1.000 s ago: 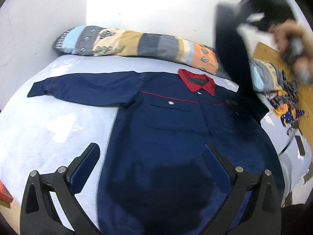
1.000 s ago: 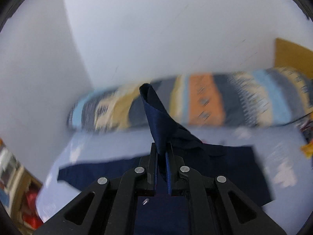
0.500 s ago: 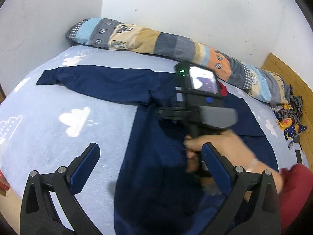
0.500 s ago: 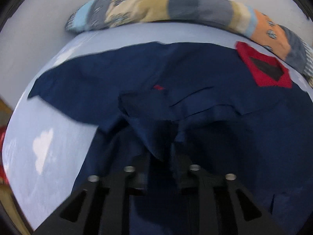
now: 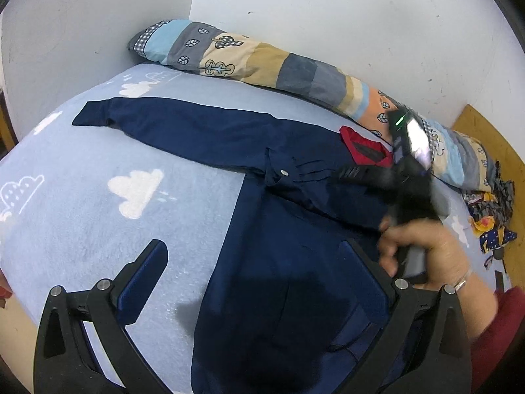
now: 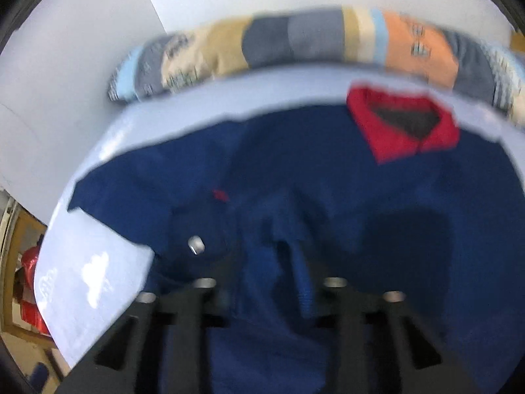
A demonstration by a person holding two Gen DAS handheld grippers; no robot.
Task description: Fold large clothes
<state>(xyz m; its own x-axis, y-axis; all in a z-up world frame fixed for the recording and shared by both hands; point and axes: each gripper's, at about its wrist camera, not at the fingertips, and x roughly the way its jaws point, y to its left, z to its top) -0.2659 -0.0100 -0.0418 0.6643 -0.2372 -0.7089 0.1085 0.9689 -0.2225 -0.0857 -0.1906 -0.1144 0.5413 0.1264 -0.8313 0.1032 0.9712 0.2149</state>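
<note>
So the navy jacket (image 5: 279, 262) is lying flat on the bed (image 5: 82, 213), red collar (image 5: 364, 151) up toward the far edge where the long patchwork pillow (image 5: 279, 69) runs along the wall (image 5: 328, 16). One sleeve (image 5: 180, 128) is stretched straight out toward the far left corner, and its cuff stops short of the bed's left edge. The other sleeve (image 5: 328, 193) is folded in across the chest.

The left gripper (image 5: 254, 249) hangs over the lower part of the jacket near the bed's near edge. Its tongs are spread wide with nothing in them, one finger over bare sheet and the other over navy cloth.

The right gripper (image 6: 272, 262) sits low over the chest, with the person's hand (image 5: 426, 249) wrapped round its handle. Its jaws have just been closing but there's a clear gap between them. A ridge of the folded sleeve's cloth lies in that gap, and I don't see the pads pinching it. That view is pretty blurry, though.

Room-wise, there's a big stretch of bare cloud-print sheet on the left half of the bed, all the way to the near-left corner. The right edge is tighter, with a heap of colourful fabric (image 5: 492, 216) beside a wooden board (image 5: 492, 141).
</note>
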